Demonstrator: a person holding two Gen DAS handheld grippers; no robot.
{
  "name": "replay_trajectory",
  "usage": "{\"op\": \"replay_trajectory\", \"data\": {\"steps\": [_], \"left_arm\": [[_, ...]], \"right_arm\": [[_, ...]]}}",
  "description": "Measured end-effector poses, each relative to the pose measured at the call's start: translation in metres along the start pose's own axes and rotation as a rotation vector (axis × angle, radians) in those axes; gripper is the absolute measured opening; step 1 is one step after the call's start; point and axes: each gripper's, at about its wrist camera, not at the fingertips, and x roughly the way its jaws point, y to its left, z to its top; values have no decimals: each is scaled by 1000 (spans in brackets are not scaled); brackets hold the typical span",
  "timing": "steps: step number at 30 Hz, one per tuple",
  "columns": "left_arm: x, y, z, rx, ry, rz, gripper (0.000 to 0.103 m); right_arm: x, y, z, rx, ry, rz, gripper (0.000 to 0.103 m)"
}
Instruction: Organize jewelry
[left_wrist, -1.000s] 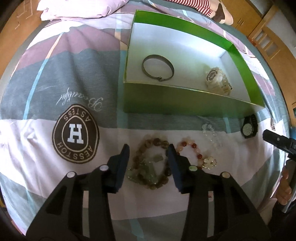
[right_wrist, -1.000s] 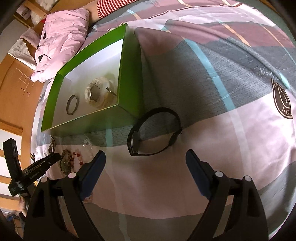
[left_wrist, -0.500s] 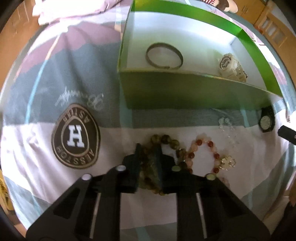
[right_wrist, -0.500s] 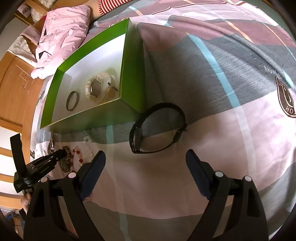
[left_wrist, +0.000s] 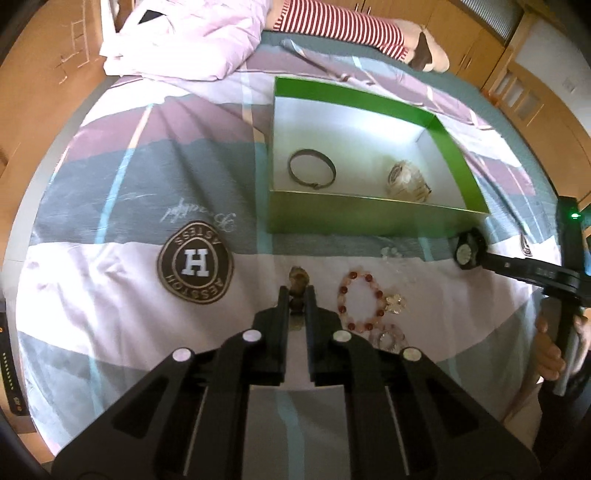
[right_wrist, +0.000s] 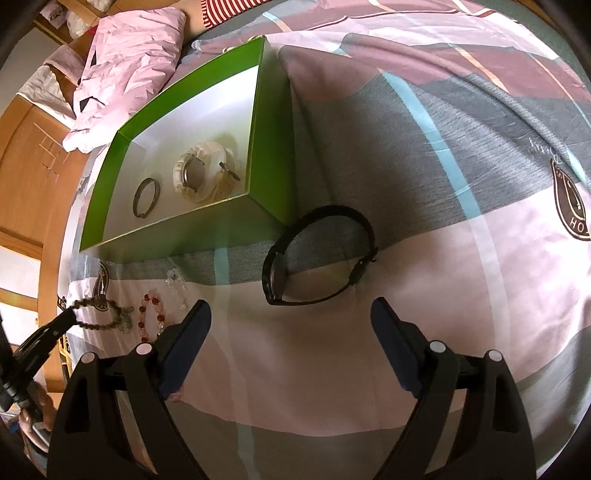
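My left gripper (left_wrist: 297, 295) is shut on a brown-green beaded bracelet (left_wrist: 299, 277) and holds it above the bedspread. In the right wrist view that bracelet (right_wrist: 107, 317) hangs stretched from the left fingertips. A red bead bracelet (left_wrist: 360, 299) and clear beads (left_wrist: 393, 253) lie on the bed just right of it. The green box (left_wrist: 369, 221) beyond holds a metal bangle (left_wrist: 312, 170) and a white watch (left_wrist: 406, 181). My right gripper (right_wrist: 290, 306) stands open just short of a black watch (right_wrist: 317, 254), which lies by the box corner (right_wrist: 273, 147).
The bedspread has a round brown H badge (left_wrist: 195, 264) left of the left gripper. A pink pillow (left_wrist: 177, 37) and a person's striped sleeve (left_wrist: 332, 26) lie at the far end of the bed. A hand (left_wrist: 550, 354) holds the right gripper's handle. Wooden furniture surrounds the bed.
The left jaws closed on the brown-green bracelet and lifted it off the bed, so the view pulled back. The right gripper stayed where it was, open.
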Motion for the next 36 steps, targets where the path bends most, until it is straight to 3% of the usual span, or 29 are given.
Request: {"op": "replay_trajectory", "data": {"steps": [5, 9, 10, 11, 13, 15, 19, 23, 25, 28, 30, 36], "left_arm": [[8, 25, -7, -44, 31, 40, 8], [34, 48, -19, -54, 101, 157, 12], [40, 54, -21, -67, 119, 160, 28], [46, 60, -22, -86, 136, 164, 54], [51, 68, -22, -110, 132, 196, 74], [52, 73, -19, -118, 132, 211, 74], [52, 78, -14, -157, 134, 163, 74], [50, 68, -11, -130, 119, 157, 73], [52, 61, -8, -99, 119, 162, 66], [61, 53, -11, -82, 164, 132, 42], [67, 53, -12, -101, 178, 116, 42], [74, 56, -7, -123, 185, 110, 42]], "right_arm": [[3, 0, -1, -5, 7, -12, 88], [5, 0, 0, -11, 11, -23, 88], [5, 0, 0, -11, 12, -28, 89], [6, 0, 0, -10, 13, -32, 89], [5, -1, 1, -4, 15, -30, 89], [3, -4, 3, 15, 10, -25, 89], [-2, -14, 7, 82, -14, -60, 97], [-4, -27, 15, 124, -22, -107, 97], [-3, -35, 17, 172, -25, -136, 97], [7, -44, 21, 221, 1, -92, 97], [20, -44, 26, 218, 40, -48, 97], [27, -33, 38, 131, 6, -102, 97]]}}
